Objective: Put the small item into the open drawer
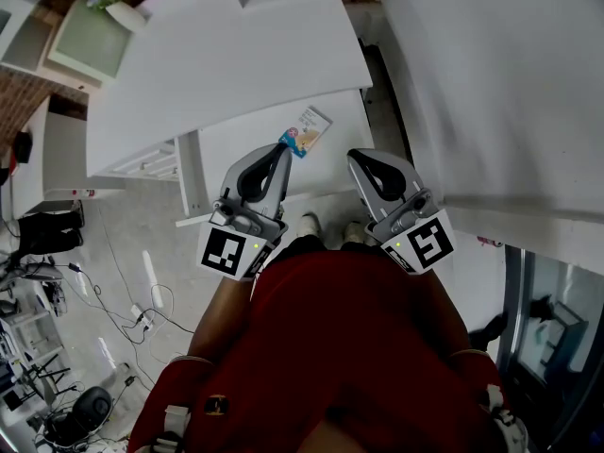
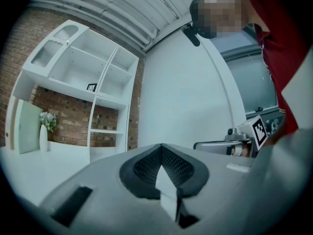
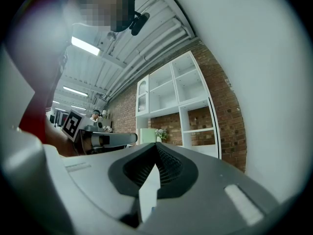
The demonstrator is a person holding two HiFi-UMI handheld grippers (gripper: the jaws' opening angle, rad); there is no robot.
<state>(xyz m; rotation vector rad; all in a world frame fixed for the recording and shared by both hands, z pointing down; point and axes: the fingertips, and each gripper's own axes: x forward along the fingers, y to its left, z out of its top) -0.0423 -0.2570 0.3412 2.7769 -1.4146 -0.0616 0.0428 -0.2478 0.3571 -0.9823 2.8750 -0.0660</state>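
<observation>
A small flat packet (image 1: 307, 130) printed in blue and orange lies on a white panel (image 1: 245, 154) that sticks out below the white desk top (image 1: 217, 64); it looks like the pulled-out drawer. My left gripper (image 1: 281, 151) is held close to the red-clad body, its tip just short of the packet and not touching it. Its jaws are shut and hold nothing (image 2: 160, 148). Beside it my right gripper (image 1: 361, 159) points the same way, also shut and empty (image 3: 156, 146). Both gripper views look up at the room, so neither shows the packet.
A white wall (image 1: 491, 83) rises close on the right. A white shelf unit (image 2: 93, 82) stands against a brick wall, with a vase of flowers (image 2: 45, 131) beside it. Cables (image 1: 123, 310) and a black chair base (image 1: 80, 413) lie on the floor at left. The person's feet (image 1: 311, 223) are below the panel.
</observation>
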